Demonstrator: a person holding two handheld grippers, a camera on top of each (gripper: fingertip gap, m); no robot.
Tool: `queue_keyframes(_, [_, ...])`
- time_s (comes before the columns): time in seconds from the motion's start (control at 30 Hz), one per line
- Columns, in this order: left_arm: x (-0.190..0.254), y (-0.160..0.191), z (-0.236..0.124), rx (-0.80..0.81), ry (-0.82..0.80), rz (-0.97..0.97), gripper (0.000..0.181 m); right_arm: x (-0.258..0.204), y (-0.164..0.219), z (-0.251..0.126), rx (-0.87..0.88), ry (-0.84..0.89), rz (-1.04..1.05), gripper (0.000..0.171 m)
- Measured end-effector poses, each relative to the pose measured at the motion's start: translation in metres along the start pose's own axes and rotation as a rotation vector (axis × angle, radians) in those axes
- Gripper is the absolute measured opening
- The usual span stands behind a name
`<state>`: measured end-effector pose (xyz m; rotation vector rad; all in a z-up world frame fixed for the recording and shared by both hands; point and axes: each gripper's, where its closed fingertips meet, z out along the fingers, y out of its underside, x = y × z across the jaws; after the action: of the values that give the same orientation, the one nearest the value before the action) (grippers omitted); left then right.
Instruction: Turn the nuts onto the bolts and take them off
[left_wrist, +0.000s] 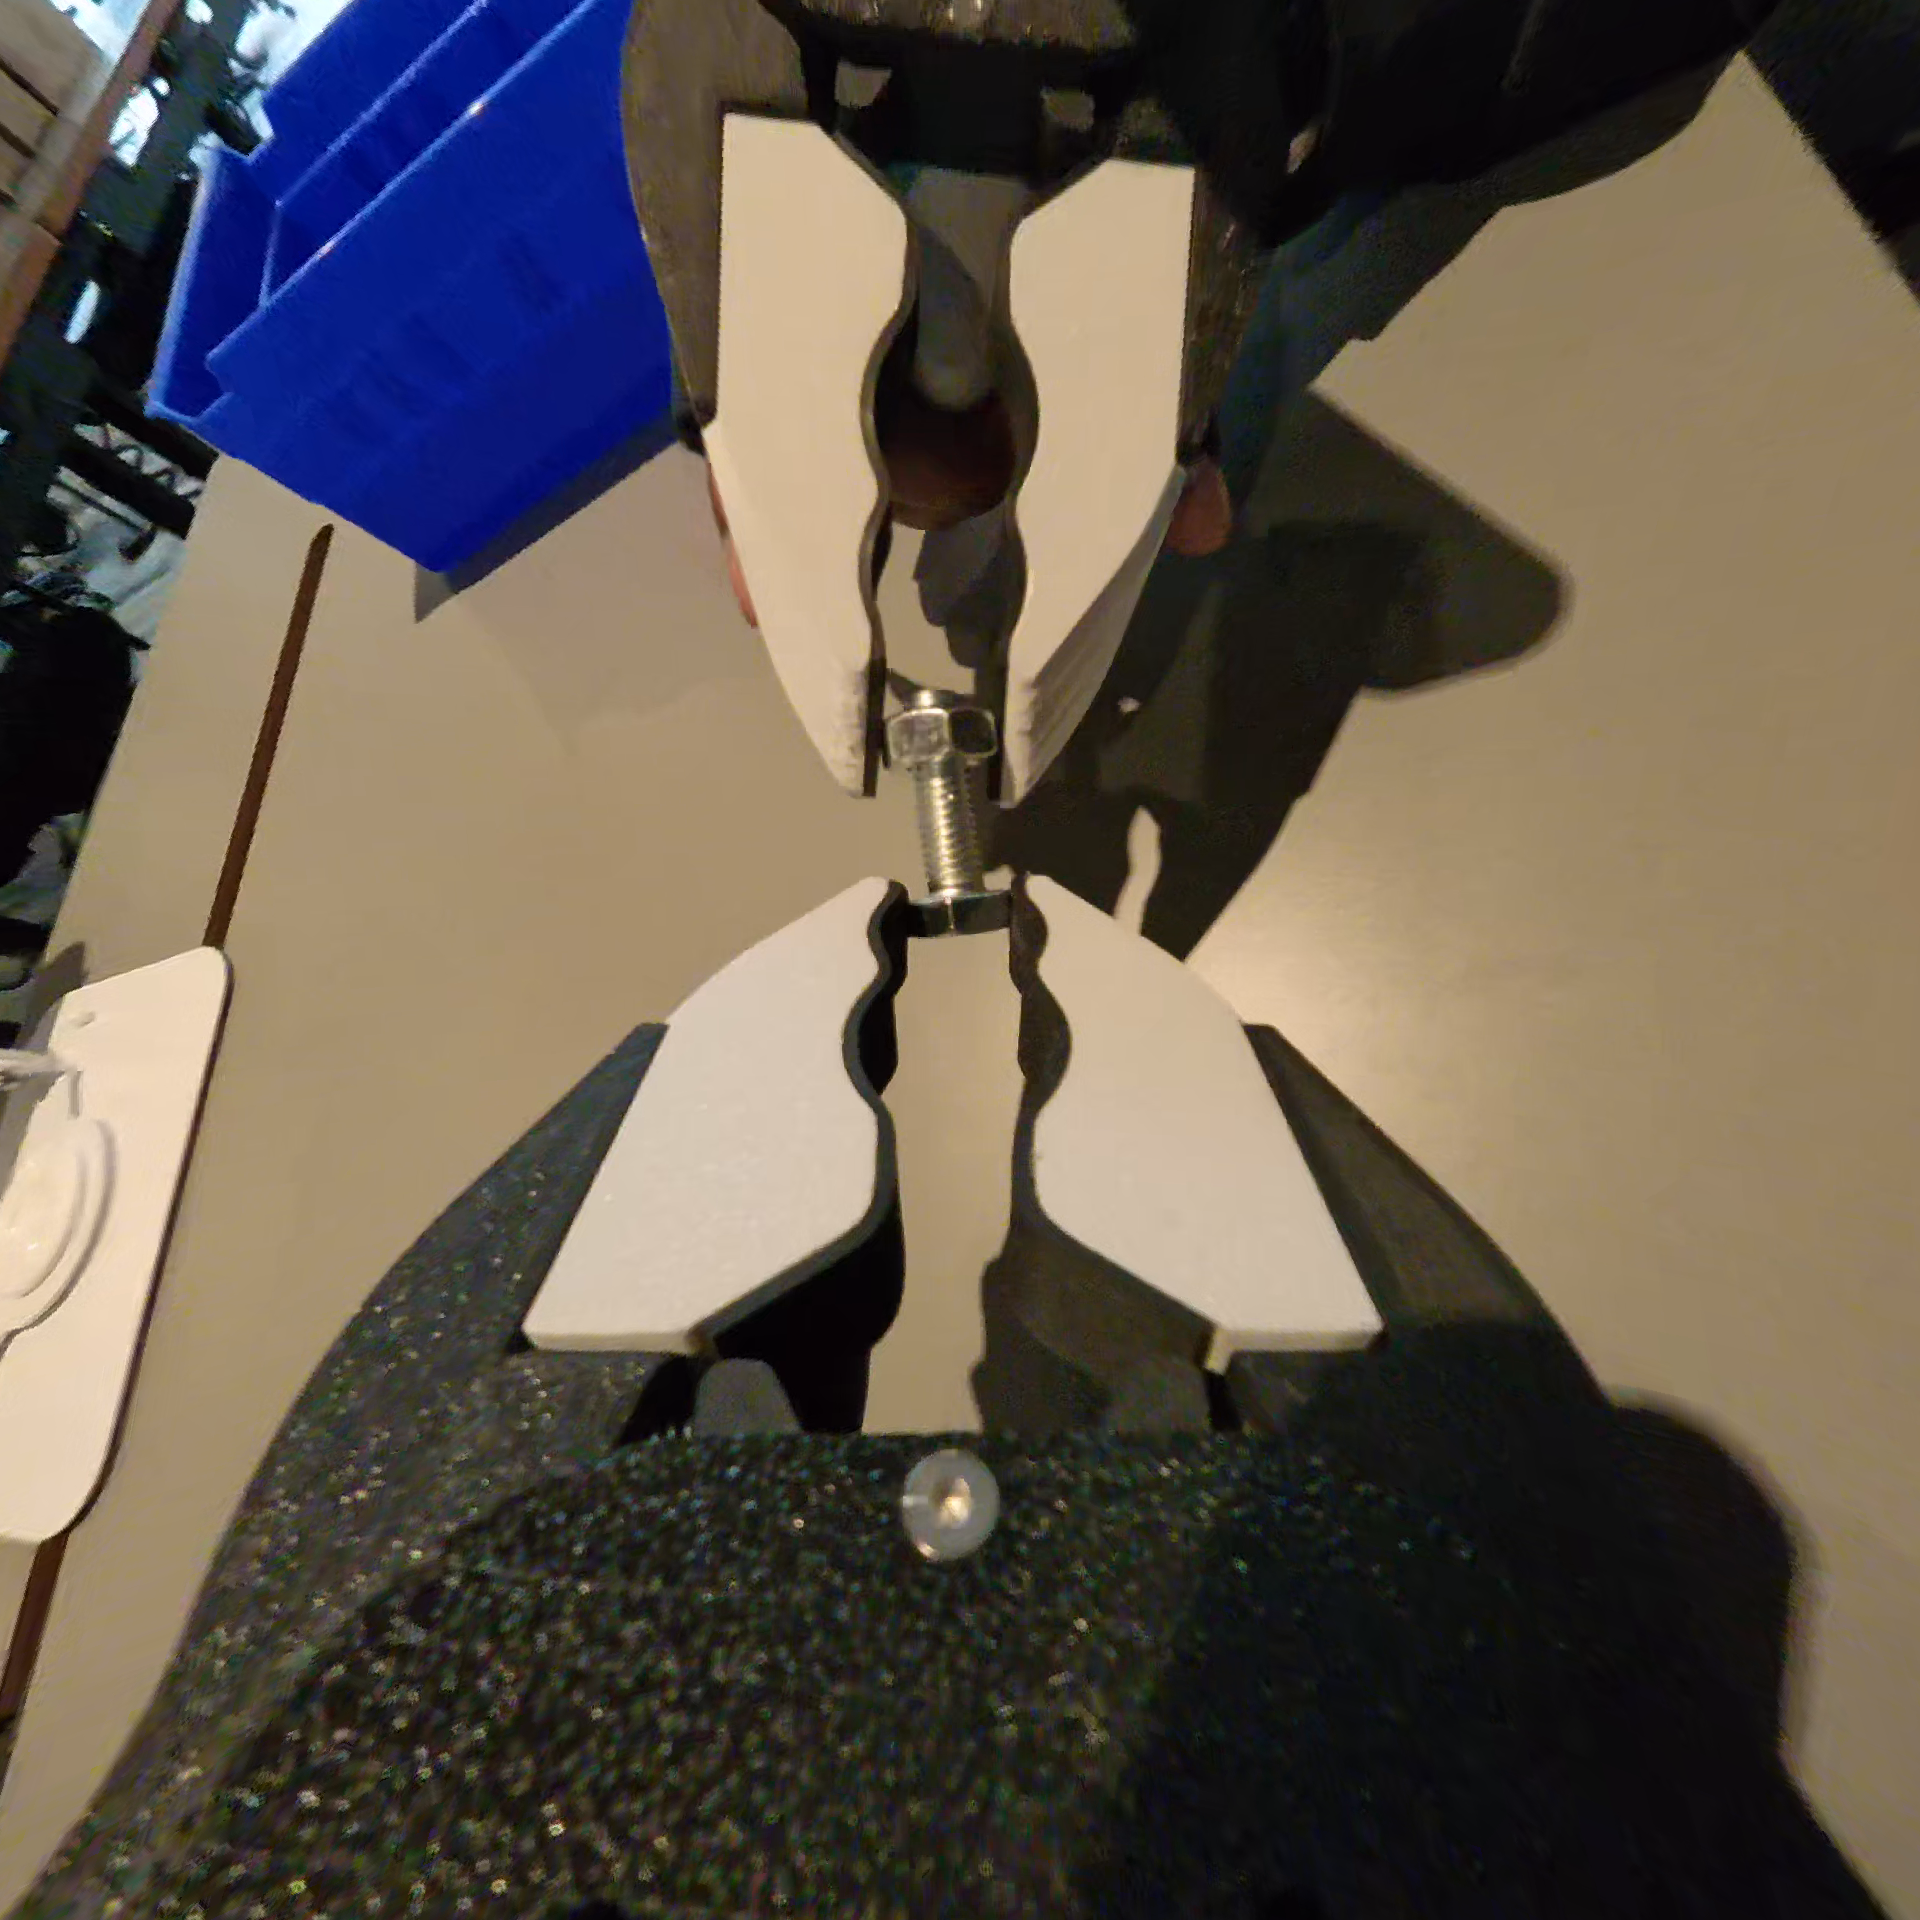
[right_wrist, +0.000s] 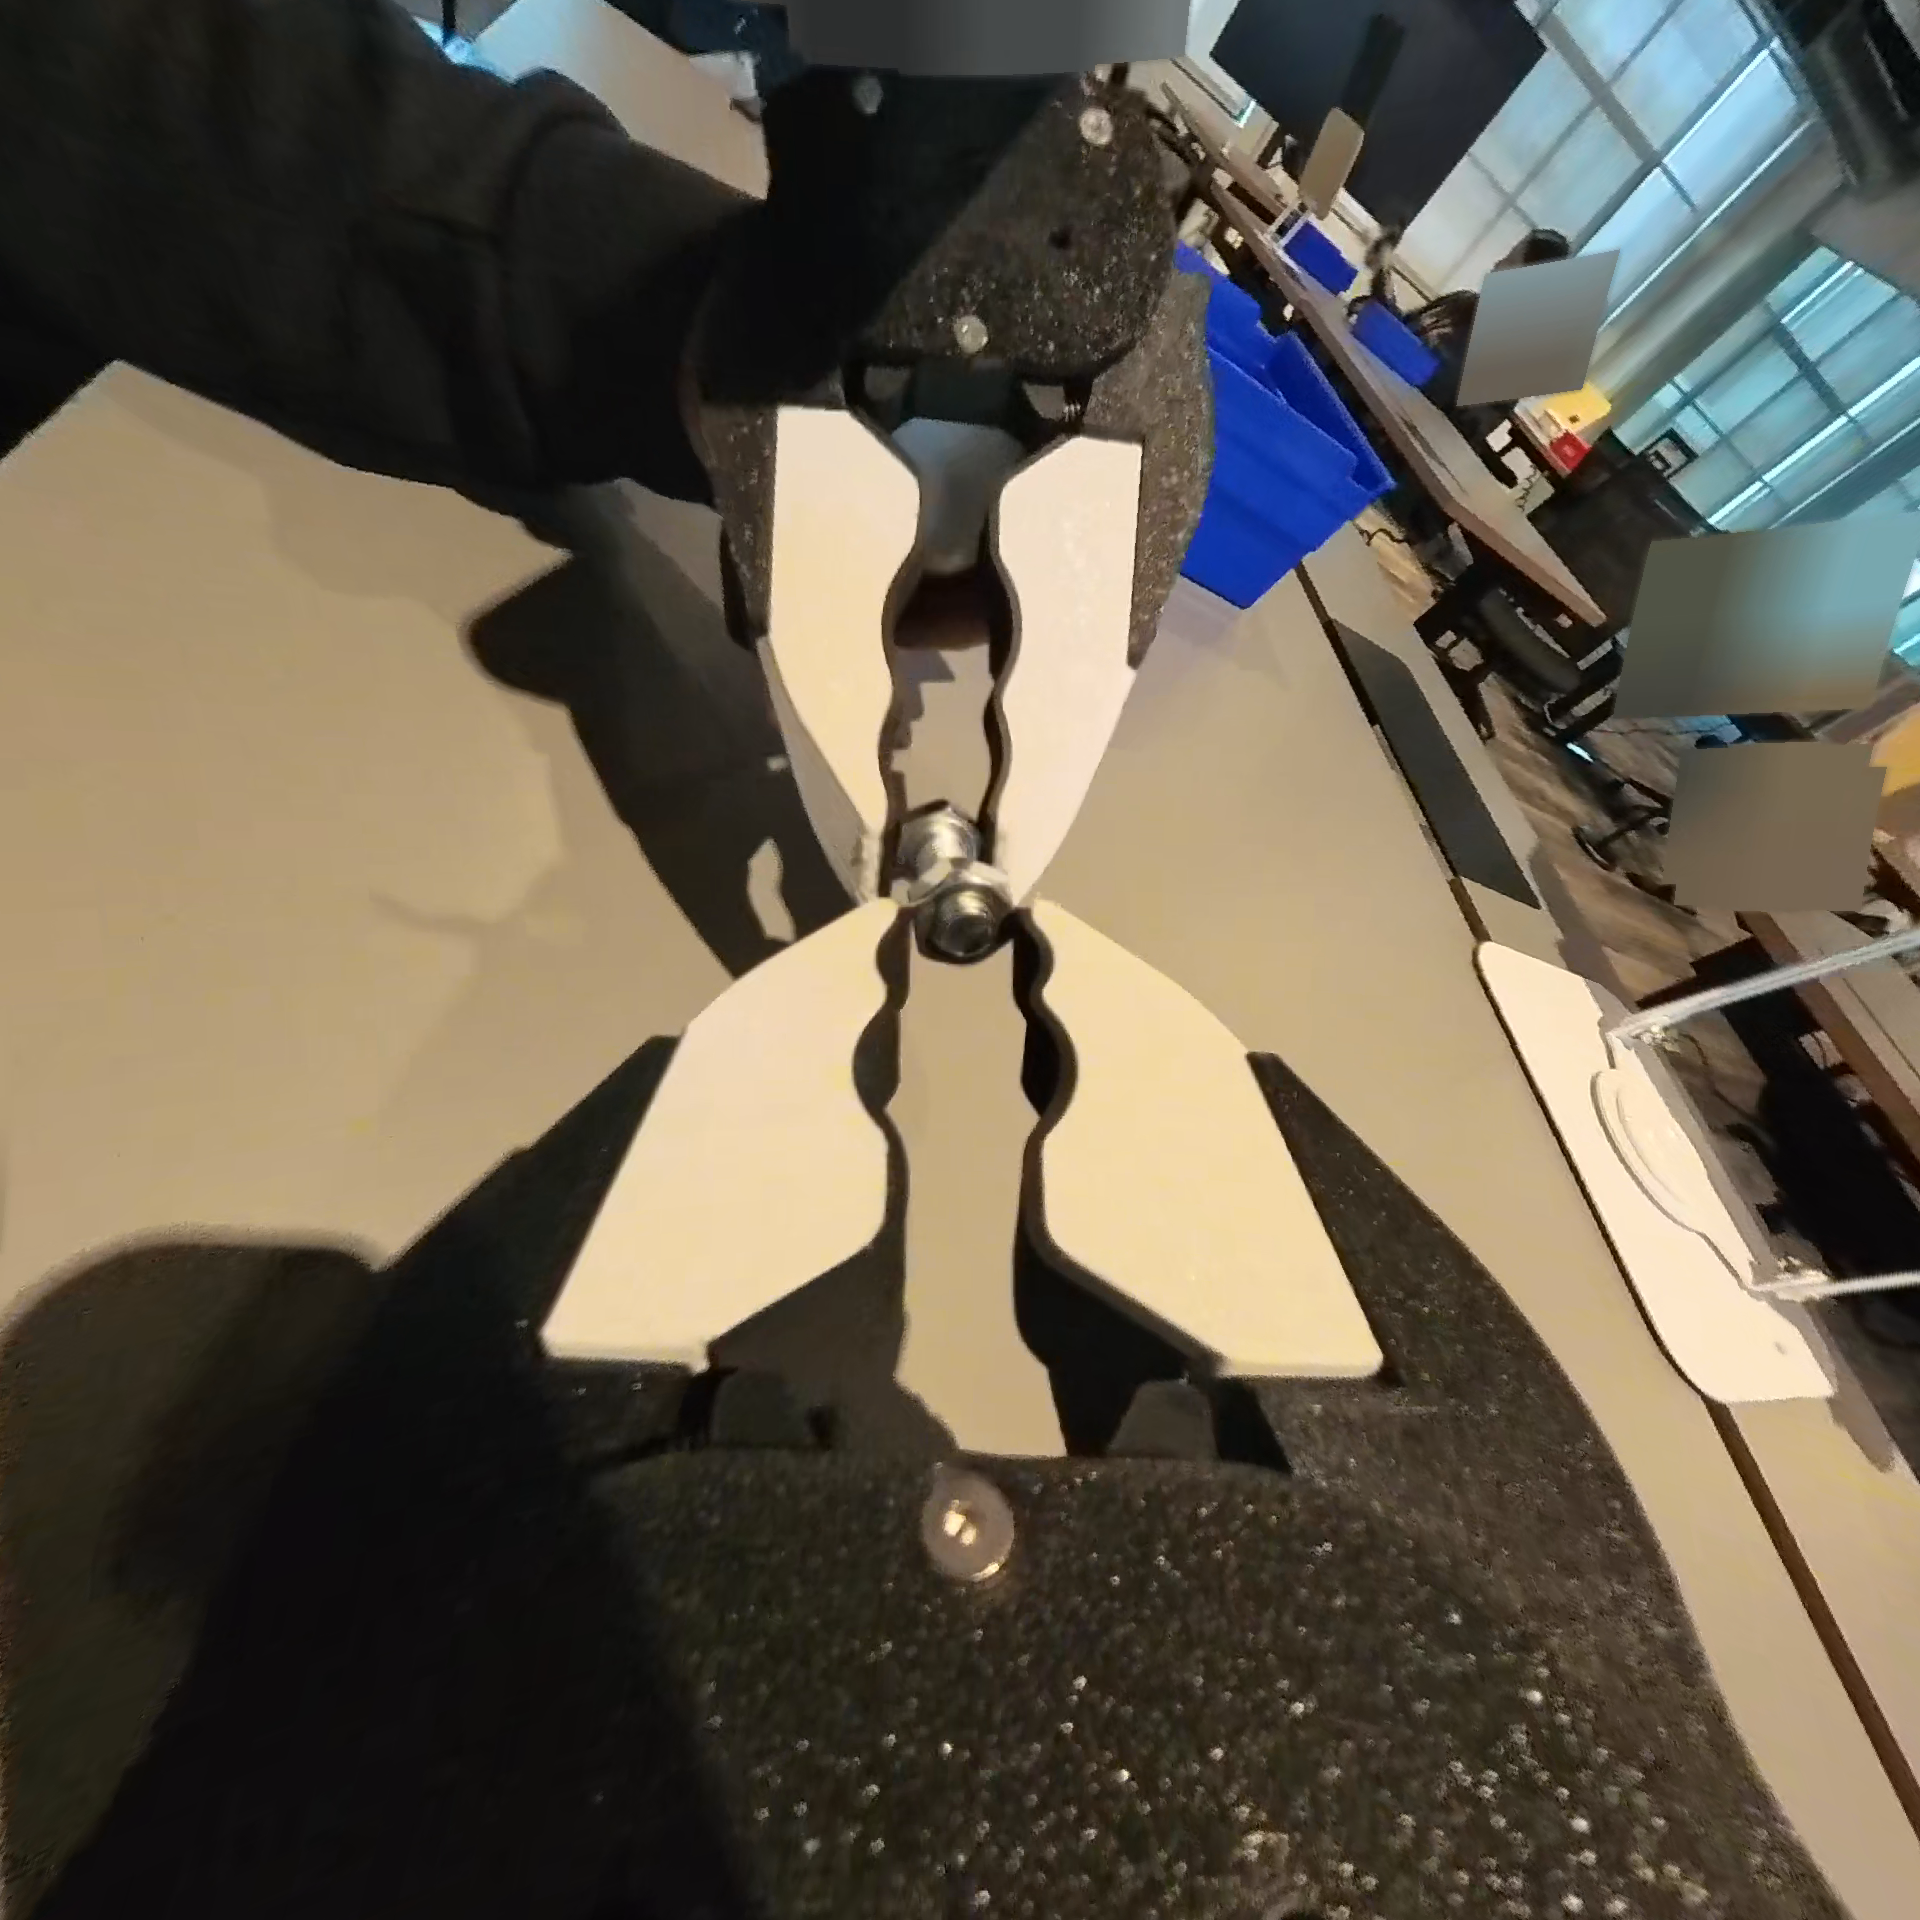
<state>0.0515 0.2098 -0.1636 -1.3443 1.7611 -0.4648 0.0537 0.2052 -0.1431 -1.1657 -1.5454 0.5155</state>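
While pinching both ends at once, leaves very little margin. Shows the left gripper (left_wrist: 958, 909) pressed shut on the hex head of the bolt (left_wrist: 943, 831), and the right gripper (right_wrist: 956, 920) facing it, clamped on the nut (right_wrist: 951, 891) at the far end of the bolt's thread, with the bolt's tip poking just through. Holds the whole assembly in the air above the table (left_wrist: 520, 883), with blue bins (left_wrist: 447, 312) well beyond the bolt and a white plate (left_wrist: 114, 1195) off to the bolt's side. Looks like only the outermost threads engaged, most of the shank between head and nut lying bare, so risks cross-threading or binding through any tilt of either gripper off the bolt's axis during a turn. Catches both hex parts with the very fingertips only; could slip off the flats under torque and drop bolt or nut onto the table beneath the bolt, likely to roll off toward an edge. Could also jam through pushing or pulling along the bolt while turning. On unscrewing, risks a sudden release at the bolt's tip — a jerk, a loosened pinch, a lost nut. Calls for coaxial grips and a steady squeeze.
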Motion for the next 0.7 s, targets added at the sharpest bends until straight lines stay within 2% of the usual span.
queue_keyframes(0.1, [-0.009, 0.008, 0.002, -0.076, -0.097, 0.075, 0.018, 0.004, 0.007, 0.004, -0.046, 0.017, 0.07, 0.018])
queue_keyframes(0.2, [-0.023, 0.014, 0.001, -0.168, -0.237, 0.187, 0.019, 0.011, 0.013, 0.009, -0.047, 0.017, 0.295, 0.018])
queue_keyframes(0.3, [-0.033, 0.014, -0.004, -0.21, -0.337, 0.26, 0.019, 0.018, 0.011, 0.012, 0.048, -0.037, 0.626, 0.018])
queue_keyframes(0.4, [-0.034, 0.007, -0.008, -0.14, -0.324, 0.19, 0.019, 0.023, -0.002, 0.007, 0.207, -0.147, 0.843, 0.02])
queue_keyframes(0.5, [-0.031, 0.004, -0.01, -0.059, -0.246, 0.07, 0.018, 0.031, -0.007, -0.003, 0.24, -0.099, 0.734, 0.027])
queue_keyframes(0.7, [-0.019, 0.004, -0.007, -0.004, -0.094, -0.069, 0.018, 0.023, 0.002, -0.007, 0.041, 0.05, 0.195, 0.029])
